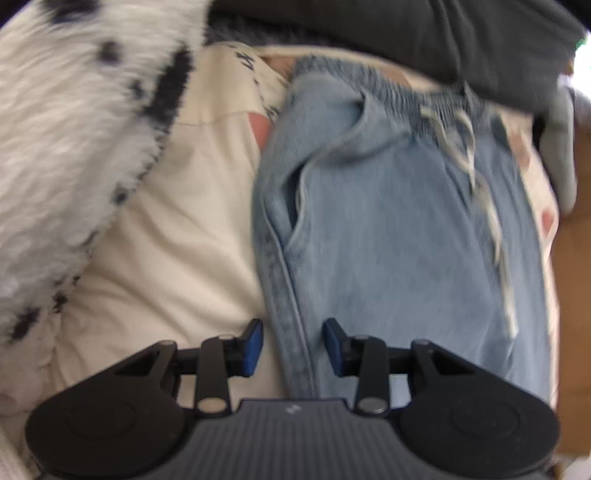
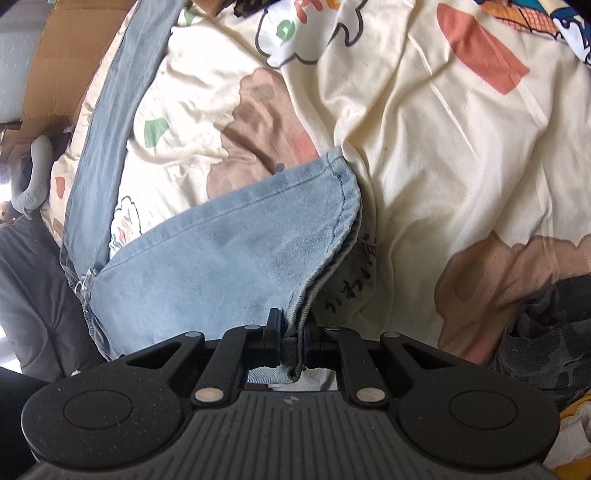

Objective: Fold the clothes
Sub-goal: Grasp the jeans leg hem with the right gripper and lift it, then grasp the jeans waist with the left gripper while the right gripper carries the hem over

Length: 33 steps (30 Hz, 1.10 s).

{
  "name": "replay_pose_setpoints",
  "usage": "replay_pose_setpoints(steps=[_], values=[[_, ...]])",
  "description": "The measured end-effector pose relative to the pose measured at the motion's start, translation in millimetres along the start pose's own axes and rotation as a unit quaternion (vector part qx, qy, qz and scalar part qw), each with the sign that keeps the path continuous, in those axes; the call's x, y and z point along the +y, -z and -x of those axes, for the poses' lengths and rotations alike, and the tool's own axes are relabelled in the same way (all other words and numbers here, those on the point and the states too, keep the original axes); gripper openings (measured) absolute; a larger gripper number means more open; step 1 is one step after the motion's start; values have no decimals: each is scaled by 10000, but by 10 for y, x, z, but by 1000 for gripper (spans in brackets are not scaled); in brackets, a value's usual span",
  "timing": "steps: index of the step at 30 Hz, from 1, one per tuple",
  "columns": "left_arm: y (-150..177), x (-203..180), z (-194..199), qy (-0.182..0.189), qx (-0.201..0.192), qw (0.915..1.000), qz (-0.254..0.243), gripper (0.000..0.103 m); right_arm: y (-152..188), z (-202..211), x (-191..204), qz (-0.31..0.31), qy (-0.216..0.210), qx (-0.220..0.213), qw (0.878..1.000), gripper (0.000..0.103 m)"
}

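Observation:
A pair of light blue jeans (image 1: 388, 229) lies on a cream printed bedsheet (image 1: 192, 229), elastic waistband and white drawstring at the top. My left gripper (image 1: 293, 345) is open, its blue pads straddling the jeans' side seam, just above the cloth. In the right wrist view my right gripper (image 2: 293, 334) is shut on the jeans' leg hem (image 2: 236, 251), whose folded-over cuff end points up and right. The other leg runs up along the left.
A fluffy white garment with black spots (image 1: 66, 140) lies left of the jeans. A dark grey garment (image 1: 424, 33) lies beyond the waistband. A dark patterned cloth (image 2: 550, 332) is at the right. A cardboard box (image 2: 62, 62) stands beside the bed.

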<state>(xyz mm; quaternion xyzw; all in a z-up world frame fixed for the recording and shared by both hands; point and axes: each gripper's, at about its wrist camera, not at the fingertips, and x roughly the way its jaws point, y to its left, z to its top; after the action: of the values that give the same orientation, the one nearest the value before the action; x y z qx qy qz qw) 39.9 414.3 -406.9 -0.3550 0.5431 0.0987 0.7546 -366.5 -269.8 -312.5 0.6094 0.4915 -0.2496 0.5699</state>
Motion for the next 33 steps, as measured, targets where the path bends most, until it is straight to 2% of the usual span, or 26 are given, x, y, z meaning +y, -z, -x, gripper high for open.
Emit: replay_pose_setpoints(steps=[2,4,6,15,22,28,33], values=[[-20,15,19,197,-72,9997,140,36,-18,36,27,7,-19,-35,10000,9],[-29,12,16,229,-122,9995,185,28,-29,71,41,-2,-33,-68,10000,9],[-32,9,16,229,-134,9995,172,24,-47,93,47,-27,-52,-96,9999,9],[-56,40,-83,269,-248,9987,352,24,-99,95,67,8,-80,-150,9999,9],[-58,-17,8,309,-347,9987,191,16,-113,105,77,-36,-79,-206,9998,9],[-93,-218,128,53,-367,9993,-78,15,-188,184,180,42,-172,-352,9992,9],[-172,-431,280,111,-393,9992,-14,14,-317,335,326,109,-398,-569,9975,9]])
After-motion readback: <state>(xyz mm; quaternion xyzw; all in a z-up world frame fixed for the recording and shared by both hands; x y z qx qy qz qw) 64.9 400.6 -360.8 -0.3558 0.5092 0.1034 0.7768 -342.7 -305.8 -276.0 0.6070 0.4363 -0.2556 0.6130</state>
